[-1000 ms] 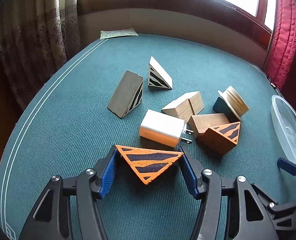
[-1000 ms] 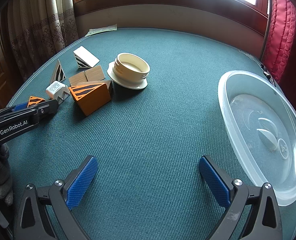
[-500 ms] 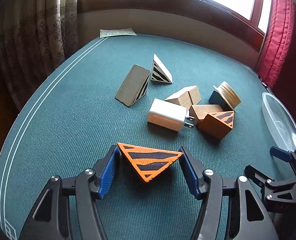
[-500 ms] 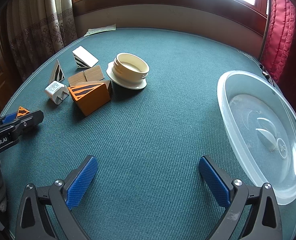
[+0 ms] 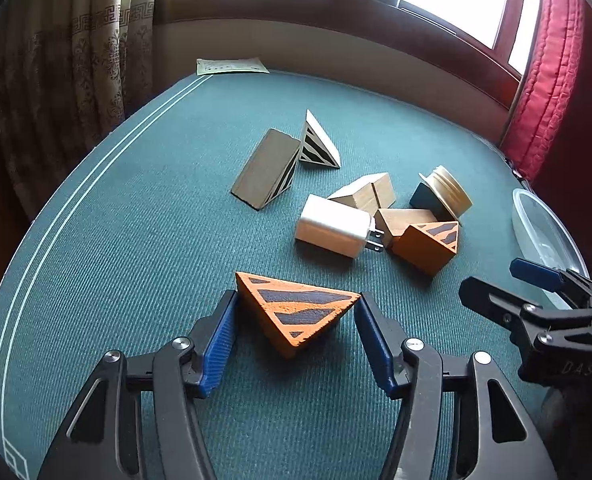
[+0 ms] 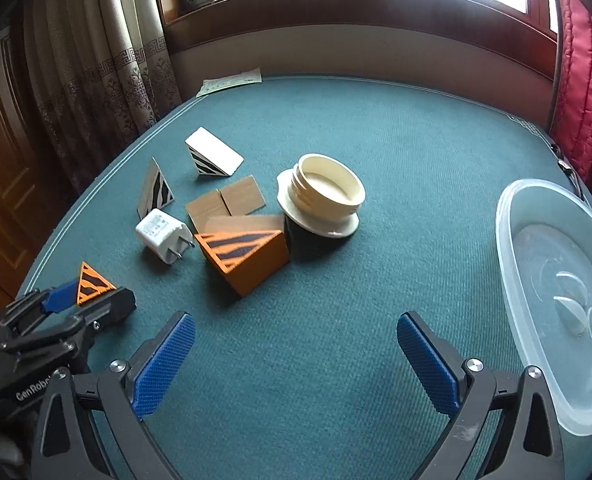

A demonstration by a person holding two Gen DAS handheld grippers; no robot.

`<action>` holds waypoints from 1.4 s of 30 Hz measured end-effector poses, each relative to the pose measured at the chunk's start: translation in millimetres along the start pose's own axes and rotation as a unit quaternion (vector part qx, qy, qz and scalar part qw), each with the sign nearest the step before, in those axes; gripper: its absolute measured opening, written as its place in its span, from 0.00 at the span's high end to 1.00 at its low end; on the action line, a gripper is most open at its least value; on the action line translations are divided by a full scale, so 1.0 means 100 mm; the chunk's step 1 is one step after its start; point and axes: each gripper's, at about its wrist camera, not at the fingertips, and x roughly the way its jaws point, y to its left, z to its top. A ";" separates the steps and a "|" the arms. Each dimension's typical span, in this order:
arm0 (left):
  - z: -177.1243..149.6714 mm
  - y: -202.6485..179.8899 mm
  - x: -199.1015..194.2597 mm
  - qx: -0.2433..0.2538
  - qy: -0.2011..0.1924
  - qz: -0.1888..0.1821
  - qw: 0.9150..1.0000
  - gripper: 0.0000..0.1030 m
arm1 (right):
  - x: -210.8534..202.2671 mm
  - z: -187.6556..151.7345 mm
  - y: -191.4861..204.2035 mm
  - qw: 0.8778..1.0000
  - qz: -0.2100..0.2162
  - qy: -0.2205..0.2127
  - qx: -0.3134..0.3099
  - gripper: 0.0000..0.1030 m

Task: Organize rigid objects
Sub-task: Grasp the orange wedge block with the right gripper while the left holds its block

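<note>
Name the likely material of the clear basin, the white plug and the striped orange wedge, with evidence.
Clear basin: probably thin plastic, translucent and glossy. White plug: smooth moulded plastic with metal prongs. Striped orange wedge: perhaps painted wood or foam; its grainy matte face leaves this open.

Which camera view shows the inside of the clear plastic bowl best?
The right wrist view: the clear plastic bowl lies open beside the right hand-held gripper, its inside visible. The left wrist view shows only part of its rim at the edge.
</note>
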 end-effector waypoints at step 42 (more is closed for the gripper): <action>-0.06 -0.05 0.01 0.007 0.000 0.057 0.998 0.32 | 0.12 0.00 0.16 0.999 0.035 -0.012 0.000 0.50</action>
